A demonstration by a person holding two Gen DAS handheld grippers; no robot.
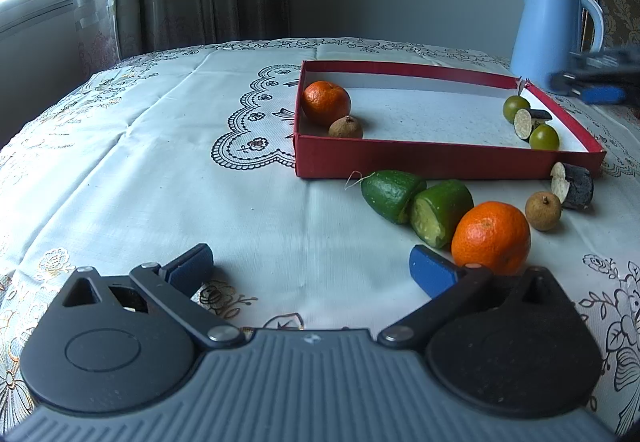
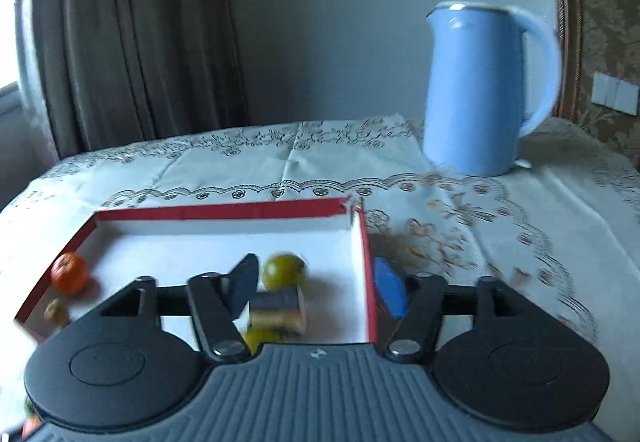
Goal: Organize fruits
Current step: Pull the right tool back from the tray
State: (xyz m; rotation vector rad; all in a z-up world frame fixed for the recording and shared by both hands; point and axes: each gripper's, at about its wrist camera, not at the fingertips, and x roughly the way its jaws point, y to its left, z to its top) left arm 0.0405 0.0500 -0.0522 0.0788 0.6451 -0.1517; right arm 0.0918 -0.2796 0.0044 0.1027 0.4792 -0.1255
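Observation:
A red box [image 1: 440,158] holds an orange [image 1: 326,102], a brown longan [image 1: 346,128], two green round fruits [image 1: 544,137] and a dark cut piece [image 1: 528,121]. On the cloth in front of it lie two green cut halves [image 1: 416,202], an orange [image 1: 491,238], a longan [image 1: 543,211] and a dark cut piece [image 1: 574,186]. My left gripper [image 1: 312,270] is open and empty, low over the cloth, left of the near orange. My right gripper [image 2: 316,290] is open above the box's right end [image 2: 366,262], over a green fruit [image 2: 282,270] and the dark piece [image 2: 278,312]; it shows blurred in the left wrist view [image 1: 596,80].
A blue kettle [image 2: 480,94] stands at the back right of the table, behind the box. A patterned tablecloth [image 1: 160,162] covers the table. Curtains and a window are behind on the left.

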